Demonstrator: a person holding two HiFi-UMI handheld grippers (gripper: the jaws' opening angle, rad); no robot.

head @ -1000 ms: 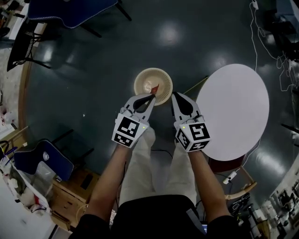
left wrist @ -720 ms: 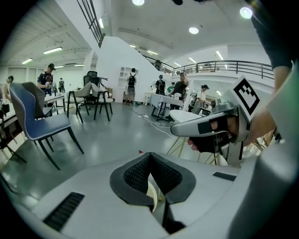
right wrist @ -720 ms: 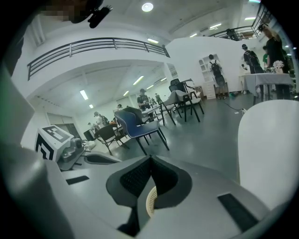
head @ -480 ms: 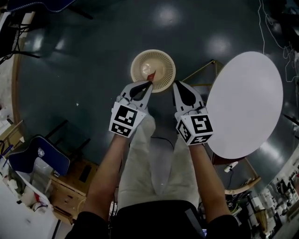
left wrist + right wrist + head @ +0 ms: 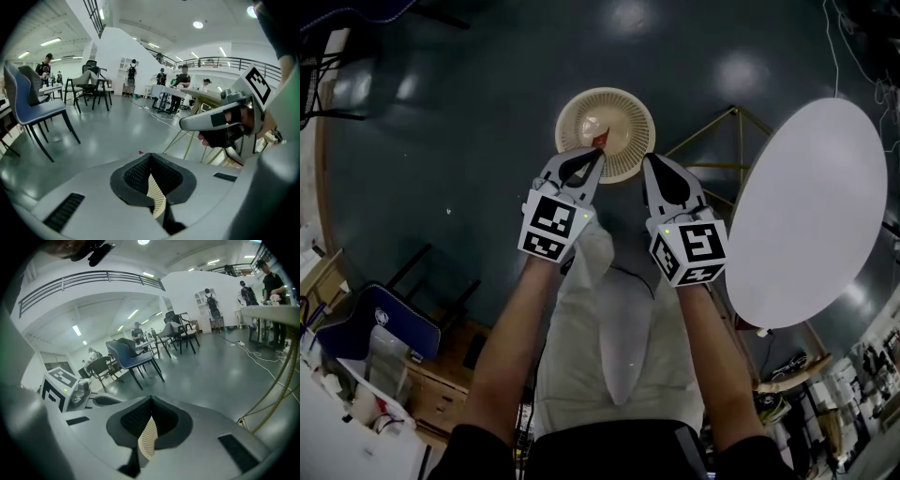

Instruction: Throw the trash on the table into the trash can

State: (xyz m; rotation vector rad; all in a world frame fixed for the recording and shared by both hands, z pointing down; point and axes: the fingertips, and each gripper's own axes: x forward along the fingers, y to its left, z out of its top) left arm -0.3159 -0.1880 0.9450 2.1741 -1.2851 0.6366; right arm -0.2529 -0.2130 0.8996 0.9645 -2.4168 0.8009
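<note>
The beige ribbed trash can (image 5: 606, 134) stands on the dark floor, straight ahead of me. My left gripper (image 5: 597, 150) is shut on a small red scrap (image 5: 600, 139), which hangs over the near part of the can's opening. In the left gripper view (image 5: 150, 153) only a sliver of red shows at the closed tips. My right gripper (image 5: 647, 159) is beside it at the can's near right rim, jaws together and nothing seen between them; the right gripper view (image 5: 151, 397) shows the same. The white round table (image 5: 811, 225) lies to the right with a bare top.
The table's gold legs (image 5: 722, 141) reach toward the can. A blue chair (image 5: 380, 323) and a wooden cabinet (image 5: 441, 384) stand at the lower left. More chairs (image 5: 33, 103) and people are farther off across the grey floor.
Both grippers have sunk toward the trash can, which now looks larger and closer to their tips. The red scrap stays in the left gripper. The table has shifted right in view.
</note>
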